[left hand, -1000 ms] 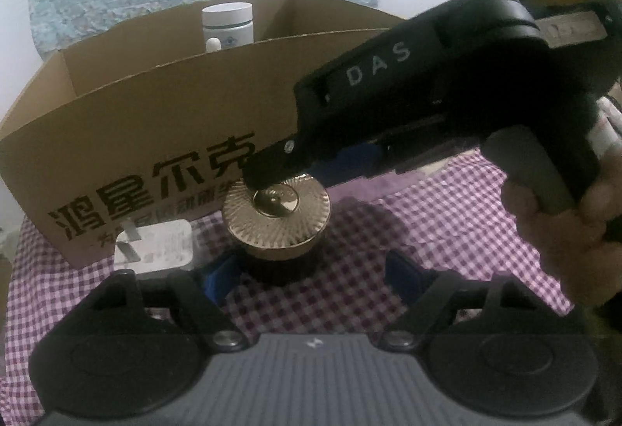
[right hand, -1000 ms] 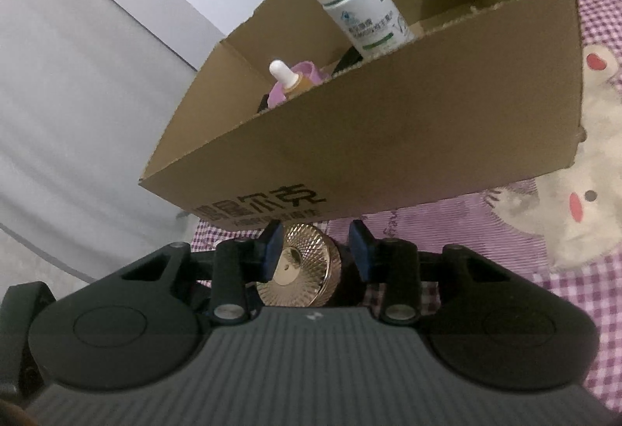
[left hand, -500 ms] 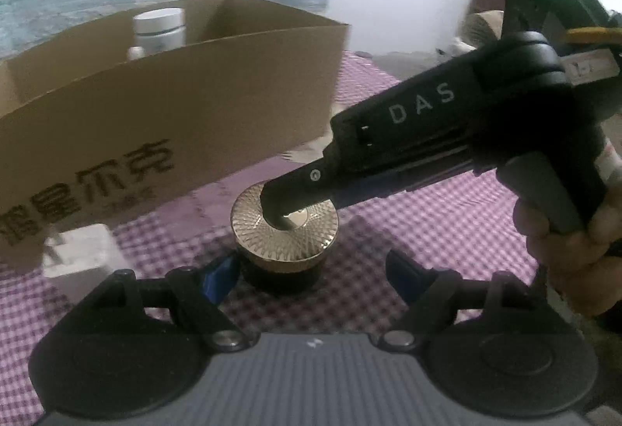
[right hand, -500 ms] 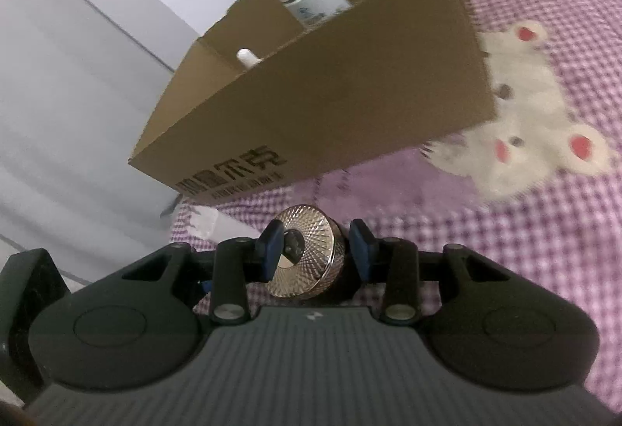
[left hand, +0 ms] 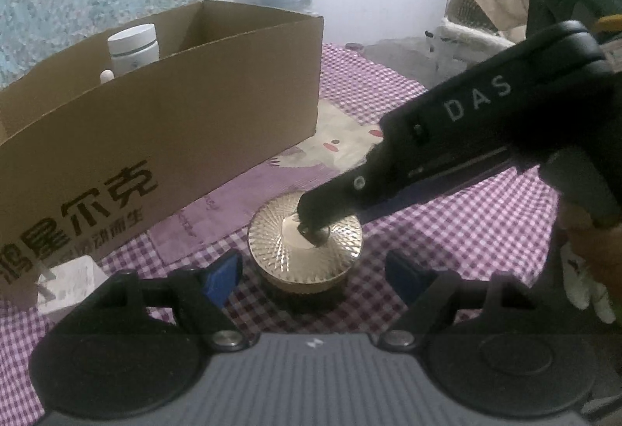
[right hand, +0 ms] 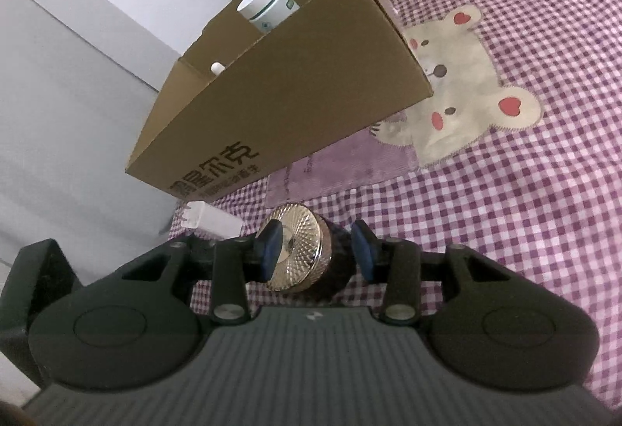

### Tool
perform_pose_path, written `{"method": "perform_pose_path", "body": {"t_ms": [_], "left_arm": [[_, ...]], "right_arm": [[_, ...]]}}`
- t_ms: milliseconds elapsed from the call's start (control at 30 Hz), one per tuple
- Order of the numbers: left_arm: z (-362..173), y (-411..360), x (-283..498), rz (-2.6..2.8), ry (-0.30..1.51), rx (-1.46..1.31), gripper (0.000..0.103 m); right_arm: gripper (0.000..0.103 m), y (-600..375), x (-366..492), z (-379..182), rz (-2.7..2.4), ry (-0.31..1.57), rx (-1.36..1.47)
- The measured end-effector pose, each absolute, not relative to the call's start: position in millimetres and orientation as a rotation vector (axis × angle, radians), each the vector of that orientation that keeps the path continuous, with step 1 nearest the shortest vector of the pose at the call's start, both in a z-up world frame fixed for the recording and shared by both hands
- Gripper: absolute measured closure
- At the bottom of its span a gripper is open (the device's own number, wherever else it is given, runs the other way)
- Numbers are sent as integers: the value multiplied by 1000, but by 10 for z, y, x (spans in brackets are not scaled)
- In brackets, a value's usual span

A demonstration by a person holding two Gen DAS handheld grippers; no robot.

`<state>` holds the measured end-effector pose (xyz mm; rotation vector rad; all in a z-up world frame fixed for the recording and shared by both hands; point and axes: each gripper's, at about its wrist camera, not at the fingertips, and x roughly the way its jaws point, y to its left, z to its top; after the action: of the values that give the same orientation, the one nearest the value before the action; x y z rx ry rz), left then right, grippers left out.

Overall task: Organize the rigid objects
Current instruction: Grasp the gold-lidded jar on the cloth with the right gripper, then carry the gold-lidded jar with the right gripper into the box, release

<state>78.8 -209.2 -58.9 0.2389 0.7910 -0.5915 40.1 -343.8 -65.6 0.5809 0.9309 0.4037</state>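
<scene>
Two grippers sit over the purple-and-white checked cloth [right hand: 544, 192], and I read each from its own camera. My left gripper [left hand: 311, 272] has its blue-padded fingers [left hand: 221, 276] spread wide, one at 9 o'clock and one at 3 o'clock of the round dark jar with the ribbed gold lid [left hand: 305, 251], neither touching it. The jar stands upright on the cloth, just in front of the long brown cardboard box with black printed characters [left hand: 163, 138].

My right gripper [right hand: 317, 251] reaches in from 2 o'clock in the left view. In its own view the jar [right hand: 301, 251] lies between its blue pads [right hand: 268, 249]: the left pad overlaps the gold lid face, the right pad stands beside the dark body with a small gap showing. I cannot tell whether the pads are pressing on it.

Inside the box, toward 11 o'clock, stands a white cylindrical bottle with a white cap [left hand: 133, 50], and a small white rounded tip [left hand: 105, 76] peeks over the near wall beside it. A white plug adapter [left hand: 70, 282] lies on the cloth at 9 o'clock, touching the box front. A cream bear patch with red cheeks [right hand: 462, 91] is sewn on the cloth at the box's right end.
</scene>
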Motion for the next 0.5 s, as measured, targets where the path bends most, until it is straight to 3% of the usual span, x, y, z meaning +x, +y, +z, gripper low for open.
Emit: {"method": "perform_pose_path", "body": {"t_ms": [167, 500], "left_arm": [[-633, -2107, 853, -571, 801, 230, 45], [-620, -2076, 837, -557, 806, 199, 46]], "right_arm": [[63, -3420, 418, -710, 417, 932, 603], [62, -3400, 409, -728, 426, 933, 613]]}}
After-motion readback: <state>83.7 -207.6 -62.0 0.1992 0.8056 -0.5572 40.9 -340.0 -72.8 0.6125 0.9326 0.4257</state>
